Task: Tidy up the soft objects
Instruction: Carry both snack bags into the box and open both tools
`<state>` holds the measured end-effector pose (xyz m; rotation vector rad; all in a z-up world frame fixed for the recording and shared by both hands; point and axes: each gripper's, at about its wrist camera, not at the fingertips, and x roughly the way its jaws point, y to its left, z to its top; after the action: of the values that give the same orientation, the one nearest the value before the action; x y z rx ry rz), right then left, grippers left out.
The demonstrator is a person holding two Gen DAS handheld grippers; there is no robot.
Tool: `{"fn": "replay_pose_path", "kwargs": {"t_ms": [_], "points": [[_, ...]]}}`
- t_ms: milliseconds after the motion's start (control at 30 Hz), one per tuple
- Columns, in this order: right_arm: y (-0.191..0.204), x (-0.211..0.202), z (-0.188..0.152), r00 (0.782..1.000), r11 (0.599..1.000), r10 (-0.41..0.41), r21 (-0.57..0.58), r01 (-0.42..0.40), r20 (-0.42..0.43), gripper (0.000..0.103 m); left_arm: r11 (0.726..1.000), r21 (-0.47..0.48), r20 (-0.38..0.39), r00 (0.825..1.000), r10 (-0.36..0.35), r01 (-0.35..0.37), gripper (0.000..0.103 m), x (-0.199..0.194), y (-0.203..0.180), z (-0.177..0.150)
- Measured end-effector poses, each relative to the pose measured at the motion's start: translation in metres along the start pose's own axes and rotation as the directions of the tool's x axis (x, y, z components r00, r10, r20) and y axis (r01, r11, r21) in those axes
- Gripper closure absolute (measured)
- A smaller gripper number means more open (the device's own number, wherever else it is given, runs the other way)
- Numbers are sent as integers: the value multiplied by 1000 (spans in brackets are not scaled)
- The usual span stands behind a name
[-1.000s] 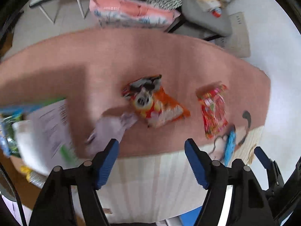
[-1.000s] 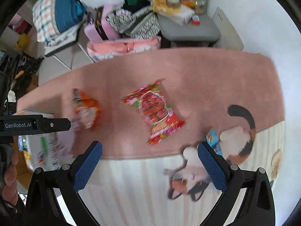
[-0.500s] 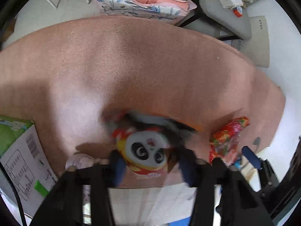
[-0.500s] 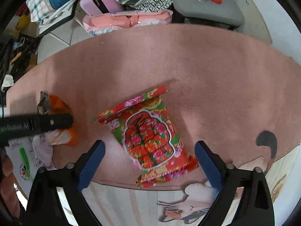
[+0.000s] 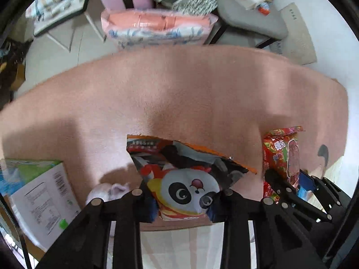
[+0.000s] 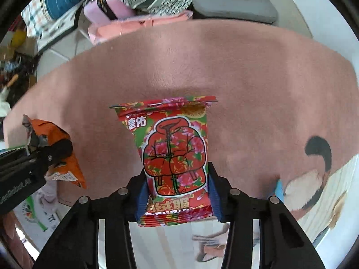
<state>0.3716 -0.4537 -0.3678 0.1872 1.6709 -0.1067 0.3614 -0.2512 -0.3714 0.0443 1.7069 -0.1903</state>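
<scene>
My left gripper (image 5: 182, 204) is shut on an orange snack bag with a panda face (image 5: 186, 179) and holds it above the pink carpet (image 5: 179, 94). My right gripper (image 6: 177, 196) is shut on a red floral snack bag (image 6: 175, 154) and holds it above the same carpet (image 6: 246, 78). The red bag also shows at the right of the left wrist view (image 5: 282, 154), with the right gripper's fingers around it. The orange bag shows at the left of the right wrist view (image 6: 56, 139), in the left gripper.
A cardboard box (image 5: 42, 199) stands at the lower left, with a small pale plush (image 5: 105, 190) beside it. A cat-pattern mat (image 6: 314, 179) lies at the carpet's near edge. A pink packaged bundle (image 5: 157, 29), bags and a grey chair (image 6: 231, 6) crowd the far side.
Both grippers came down over the bags and shut on them. Both bags now hang in the jaws, lifted off the carpet.
</scene>
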Motion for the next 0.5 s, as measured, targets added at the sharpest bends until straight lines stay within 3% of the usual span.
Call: {"fn": "replay_pose_path", "kwargs": {"t_ms": [233, 367, 500], "points": [[29, -72, -53, 990, 997, 77, -17, -76, 118, 56, 996, 87, 186, 982, -41, 25, 75, -97, 13, -60], [78, -118, -101, 977, 991, 124, -76, -112, 173, 56, 995, 79, 271, 960, -73, 54, 75, -150, 47, -103], [138, -151, -168, 957, 974, 209, -130, -185, 201, 56, 998, 47, 297, 953, -63, 52, 75, -183, 96, -138]]}}
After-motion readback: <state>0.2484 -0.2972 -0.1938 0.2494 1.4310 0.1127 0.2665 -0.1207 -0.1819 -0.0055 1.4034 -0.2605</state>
